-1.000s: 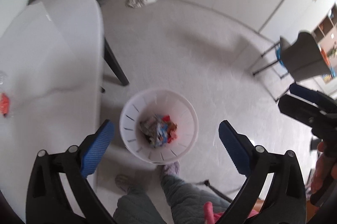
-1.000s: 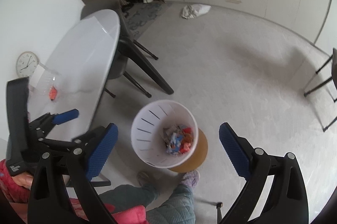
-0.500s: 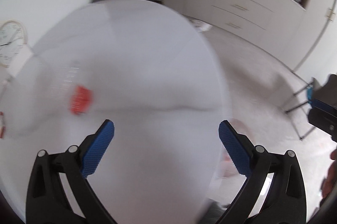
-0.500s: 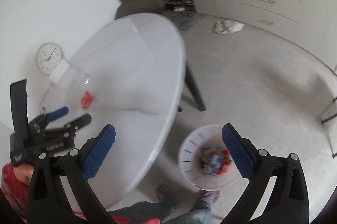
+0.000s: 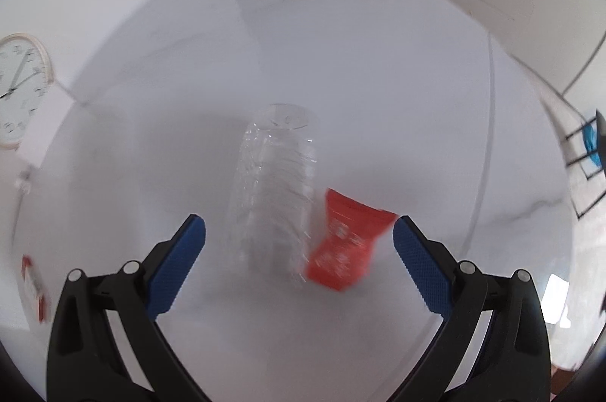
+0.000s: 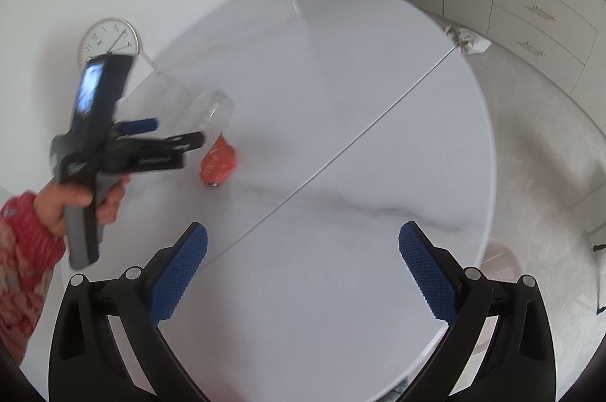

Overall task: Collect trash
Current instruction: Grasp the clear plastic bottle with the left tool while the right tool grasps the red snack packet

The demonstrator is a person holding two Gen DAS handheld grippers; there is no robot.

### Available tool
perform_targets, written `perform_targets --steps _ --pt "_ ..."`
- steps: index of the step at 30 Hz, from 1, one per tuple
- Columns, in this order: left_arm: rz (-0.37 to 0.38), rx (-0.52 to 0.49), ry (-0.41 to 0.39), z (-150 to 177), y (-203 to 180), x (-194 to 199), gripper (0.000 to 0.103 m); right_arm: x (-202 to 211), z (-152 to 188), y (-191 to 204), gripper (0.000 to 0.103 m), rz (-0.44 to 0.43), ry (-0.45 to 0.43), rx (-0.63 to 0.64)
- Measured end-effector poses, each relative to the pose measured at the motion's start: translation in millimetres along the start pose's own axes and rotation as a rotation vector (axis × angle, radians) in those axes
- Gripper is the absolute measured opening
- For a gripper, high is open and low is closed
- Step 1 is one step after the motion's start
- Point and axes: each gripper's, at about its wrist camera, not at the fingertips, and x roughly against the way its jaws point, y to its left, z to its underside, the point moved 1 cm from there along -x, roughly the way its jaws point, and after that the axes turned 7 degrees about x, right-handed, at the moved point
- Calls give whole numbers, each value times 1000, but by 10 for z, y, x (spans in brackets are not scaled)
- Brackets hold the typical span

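A clear, ribbed plastic bottle [image 5: 274, 197] lies on the round white marbled bench [image 5: 378, 80], its crumpled red label [image 5: 346, 245] beside it — both blurred. The left gripper [image 5: 299, 243] hovers wide around them. The right gripper [image 6: 303, 256] gapes wide, empty — a pale basket [image 6: 500, 260] peeks past the bench edge.

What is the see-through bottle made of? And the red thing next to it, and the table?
Bottle: likely thin clear plastic, ribbed and shiny; the table shows through it. Red thing: probably a glossy plastic label or wrapper with white print; too blurred to be sure. Table: smooth white, grey-veined, looks like marble or an imitation.
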Motion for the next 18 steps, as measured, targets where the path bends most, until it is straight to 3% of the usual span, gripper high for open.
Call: perform_targets --steps 3,7,9,13,18 --pt "16 -39 39 -119 54 -271 90 -135 -12 134 100 9 29 -7" --pt "48 -54 66 -204 82 -454 66 -256 -33 206 100 14 53 -22" --pt "65 -56 67 -224 112 -496 59 -332 -75 260 100 13 63 -24" --pt "100 -15 49 -205 237 -469 59 -513 -215 406 101 6 84 -13" --pt "84 66 6 -98 458 -249 59 -861 -483 639 101 17 86 -22"
